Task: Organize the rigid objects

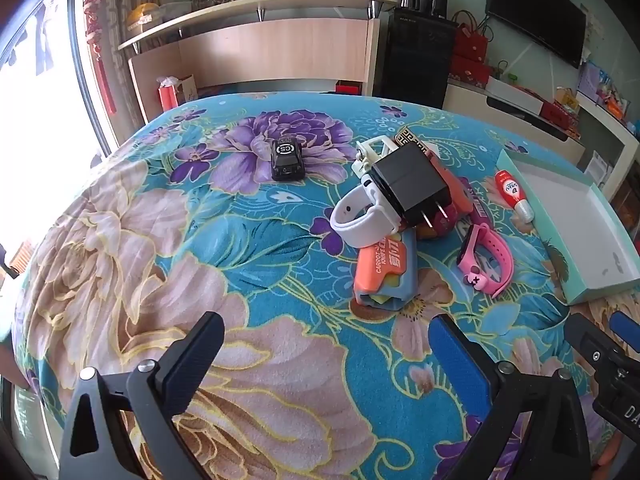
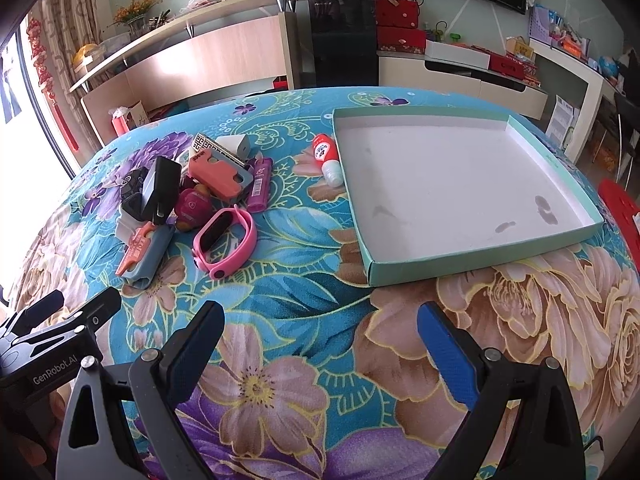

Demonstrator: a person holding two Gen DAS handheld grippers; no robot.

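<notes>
A pile of small rigid objects lies on the floral cloth: a black plug adapter [image 1: 408,184] [image 2: 160,188], a white watch [image 1: 360,216], a pink watch [image 1: 486,260] [image 2: 224,240], an orange carrot knife [image 1: 382,268] [image 2: 138,252], a purple lighter [image 2: 259,188] and a black toy car [image 1: 286,159]. A red-and-white tube [image 1: 514,196] [image 2: 328,158] lies by the shallow teal box lid [image 2: 576,236] [image 1: 600,292]. My left gripper [image 1: 326,340] is open and empty, short of the pile. My right gripper [image 2: 320,328] is open and empty, near the lid's front-left corner.
The table is covered with a blue floral cloth [image 1: 200,240]. A wooden counter [image 1: 260,52] and a black cabinet [image 1: 416,60] stand behind the table. A red chair [image 2: 620,208] is at the right edge. The right gripper's body shows at the lower right of the left wrist view [image 1: 608,368].
</notes>
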